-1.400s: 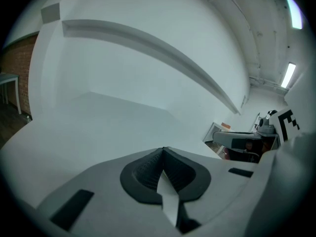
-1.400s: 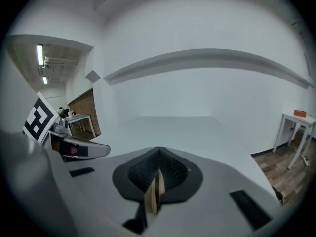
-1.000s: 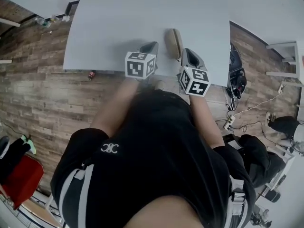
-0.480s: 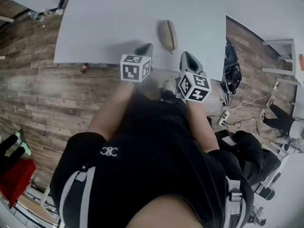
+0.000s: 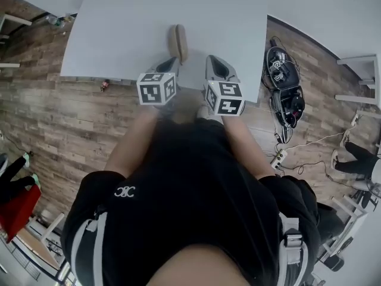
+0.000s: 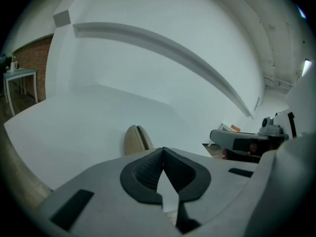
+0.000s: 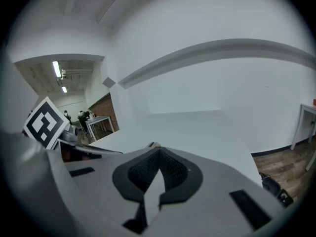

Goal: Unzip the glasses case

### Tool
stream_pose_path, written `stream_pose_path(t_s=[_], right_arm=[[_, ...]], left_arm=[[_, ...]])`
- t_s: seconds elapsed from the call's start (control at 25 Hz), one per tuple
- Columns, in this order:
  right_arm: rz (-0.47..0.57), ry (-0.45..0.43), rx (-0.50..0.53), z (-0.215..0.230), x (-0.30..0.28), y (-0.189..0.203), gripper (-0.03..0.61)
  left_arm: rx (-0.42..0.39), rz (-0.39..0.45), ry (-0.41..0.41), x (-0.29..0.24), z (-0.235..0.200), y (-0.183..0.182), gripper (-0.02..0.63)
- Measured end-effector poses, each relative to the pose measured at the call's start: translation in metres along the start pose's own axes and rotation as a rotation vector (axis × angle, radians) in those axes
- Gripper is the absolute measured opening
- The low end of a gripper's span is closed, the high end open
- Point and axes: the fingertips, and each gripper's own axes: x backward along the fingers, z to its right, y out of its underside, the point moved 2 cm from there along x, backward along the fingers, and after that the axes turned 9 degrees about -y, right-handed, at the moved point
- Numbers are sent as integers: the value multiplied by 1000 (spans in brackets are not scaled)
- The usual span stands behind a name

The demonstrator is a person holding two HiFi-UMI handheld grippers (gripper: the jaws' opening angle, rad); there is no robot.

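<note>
One closed glasses case (image 5: 178, 42), contents unseen.

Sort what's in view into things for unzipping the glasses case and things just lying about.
For the job:
- glasses case, lying on the white table
- left gripper, shut, empty
- right gripper, shut, empty

Lying about:
- black gear with cables on the floor
- white power strip on the floor

I saw the glasses case (image 5: 178, 42) matt and smooth, the table (image 5: 119, 28) matt too, the floor (image 5: 53, 118) grained wood.
</note>
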Motion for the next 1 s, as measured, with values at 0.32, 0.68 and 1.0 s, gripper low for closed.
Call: stream_pose_path(t_s=[0.32, 0.68, 1.0], right_arm=[[-33, -158, 62, 35, 17, -11, 14], [-61, -237, 53, 43, 12, -9, 14], [-95, -277, 91, 44, 11, -2, 14]], left_arm=[[50, -4, -102, -2, 51, 0, 5], [94, -4, -204, 4, 46, 10, 5], [153, -11, -217, 2, 49, 14, 5]])
